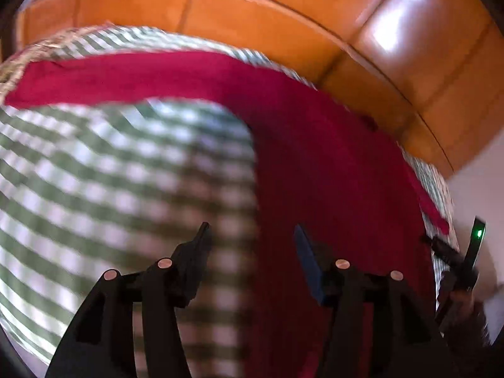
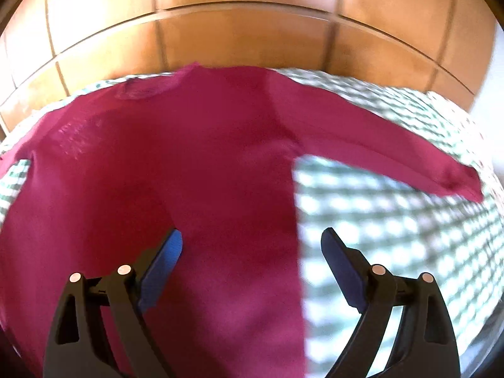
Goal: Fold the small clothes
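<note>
Left wrist view. The left gripper (image 1: 252, 236) hangs above the bed, jaws apart, nothing between them. Its left finger sits over bare checked cloth; its right finger, with a blue pad (image 1: 310, 267), sits over the garment's edge. Whether the tips touch the fabric cannot be told; the frame is blurred.

The crimson long-sleeved top (image 1: 330, 189) lies flat on the green-and-white checked bedcover (image 1: 110, 173). Its body runs up the right half of the frame. One sleeve (image 1: 126, 78) stretches away to the left across the far part of the cover, straight and flat. A second strip of crimson trails down the right edge.

Behind the bed stands an orange-brown panelled wooden headboard (image 1: 283, 31), glossy, with bright glare spots. At the far right edge, the right gripper (image 1: 453, 252) shows as a dark frame with a green light, a hand (image 1: 466, 312) behind it, against a pale wall (image 1: 478, 173).

Right wrist view. The right gripper (image 2: 252, 242) has its jaws wide apart and empty. The left finger is over the top's body (image 2: 189, 173), the right finger over bare bedcover (image 2: 393, 220); the garment's side edge runs between them. The other sleeve (image 2: 393, 157) reaches right toward the bed's edge, cuff lying flat. The neckline lies at the far side, near the headboard (image 2: 252, 31). Nothing rests on the garment or blocks either gripper.
</note>
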Demonstrator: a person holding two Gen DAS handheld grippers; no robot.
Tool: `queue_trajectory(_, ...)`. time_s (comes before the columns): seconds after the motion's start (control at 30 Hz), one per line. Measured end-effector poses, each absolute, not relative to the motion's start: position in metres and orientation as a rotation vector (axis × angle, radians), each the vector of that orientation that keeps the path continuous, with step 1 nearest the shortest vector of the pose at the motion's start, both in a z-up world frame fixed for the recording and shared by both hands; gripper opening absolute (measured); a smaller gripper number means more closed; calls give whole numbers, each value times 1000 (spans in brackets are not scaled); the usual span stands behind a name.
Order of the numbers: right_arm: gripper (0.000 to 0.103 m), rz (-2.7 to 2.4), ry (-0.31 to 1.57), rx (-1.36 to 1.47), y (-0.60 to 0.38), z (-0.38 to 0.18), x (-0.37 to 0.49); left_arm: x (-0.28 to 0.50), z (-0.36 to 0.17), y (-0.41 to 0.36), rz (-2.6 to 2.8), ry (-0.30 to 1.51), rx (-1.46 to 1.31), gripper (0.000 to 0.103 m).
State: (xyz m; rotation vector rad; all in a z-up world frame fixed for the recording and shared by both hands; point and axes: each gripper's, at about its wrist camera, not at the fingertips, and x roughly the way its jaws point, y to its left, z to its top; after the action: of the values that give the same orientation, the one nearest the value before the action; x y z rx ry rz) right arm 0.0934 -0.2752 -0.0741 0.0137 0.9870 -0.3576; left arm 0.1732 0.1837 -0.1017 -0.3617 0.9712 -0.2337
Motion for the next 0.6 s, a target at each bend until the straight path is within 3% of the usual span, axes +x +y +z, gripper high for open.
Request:
queue_trajectory(0.1, 88, -345, 1049, 80, -293, -77, 56, 159, -114, 179, -246, 1006, -364, 52)
queue_trajectory(0.17, 77, -290, 1078, 161, -299, -78, 34, 145, -115, 169, -244, 1001, -358, 46)
queue_trajectory(0.27, 54, -241, 1084, 213, -295, -76, 12, 132, -115, 162, -280, 1010, -359, 18)
queue_trajectory(0.4, 10, -156, 1108, 187, -276, -74, 2, 118, -113, 157, -257, 999, -326, 6)
queue_trajectory(0.6, 8, -160, 1126, 63, -268, -72, -11, 106, -110, 156, -213, 1020, -327, 5)
